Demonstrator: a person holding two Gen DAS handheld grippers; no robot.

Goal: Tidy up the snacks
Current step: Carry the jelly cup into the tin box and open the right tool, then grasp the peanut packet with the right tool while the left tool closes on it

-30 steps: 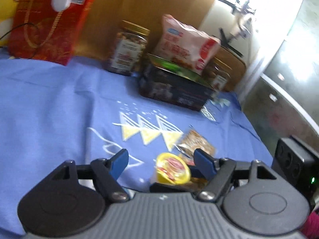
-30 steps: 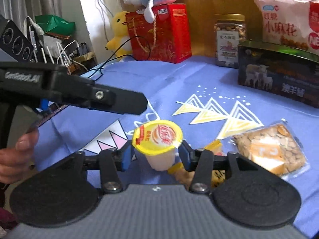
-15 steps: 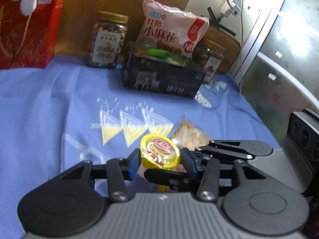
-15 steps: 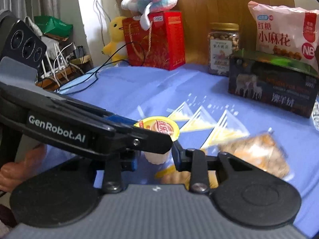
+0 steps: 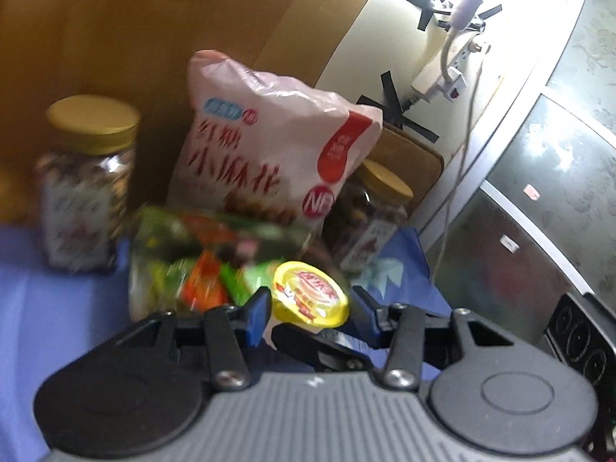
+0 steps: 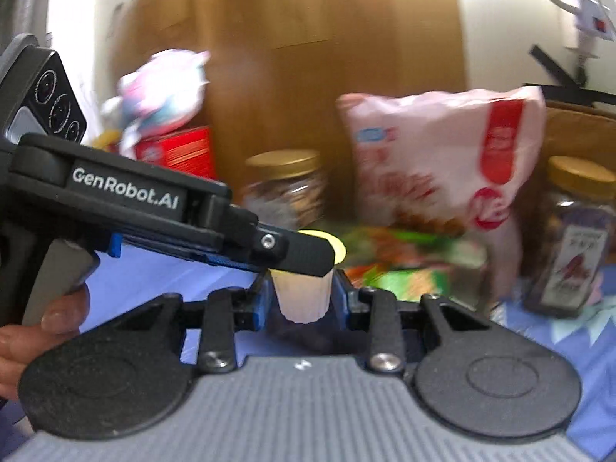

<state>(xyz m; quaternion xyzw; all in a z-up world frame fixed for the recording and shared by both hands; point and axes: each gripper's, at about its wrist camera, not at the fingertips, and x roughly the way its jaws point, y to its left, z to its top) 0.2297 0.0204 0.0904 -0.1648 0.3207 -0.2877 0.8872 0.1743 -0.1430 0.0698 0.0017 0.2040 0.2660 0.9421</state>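
A small jelly cup point(image 5: 308, 294) with a yellow lid hangs above the blue cloth, close in front of an open box of green and orange packets point(image 5: 200, 277). My left gripper point(image 5: 311, 310) is shut on it at lid height. In the right wrist view the cup's pale body point(image 6: 304, 292) is pinched between the blue pads of my right gripper point(image 6: 301, 302). The left gripper's black finger point(image 6: 296, 256) crosses over the lid from the left and hides most of it. The packets point(image 6: 404, 261) lie just behind the cup.
A pink snack bag point(image 5: 269, 146) leans behind the box, with gold-lidded jars to its left point(image 5: 88, 184) and right point(image 5: 369, 219). A red box point(image 6: 177, 150) with a plush toy point(image 6: 161, 92) stands far left. A person's hand point(image 6: 38, 331) holds the left gripper. Blue cloth point(image 5: 46, 308) covers the table.
Both grippers closed on the jelly cup, lifted it off the cloth and carried it toward the box at the back. The flat nut packet on the cloth has dropped out of view.
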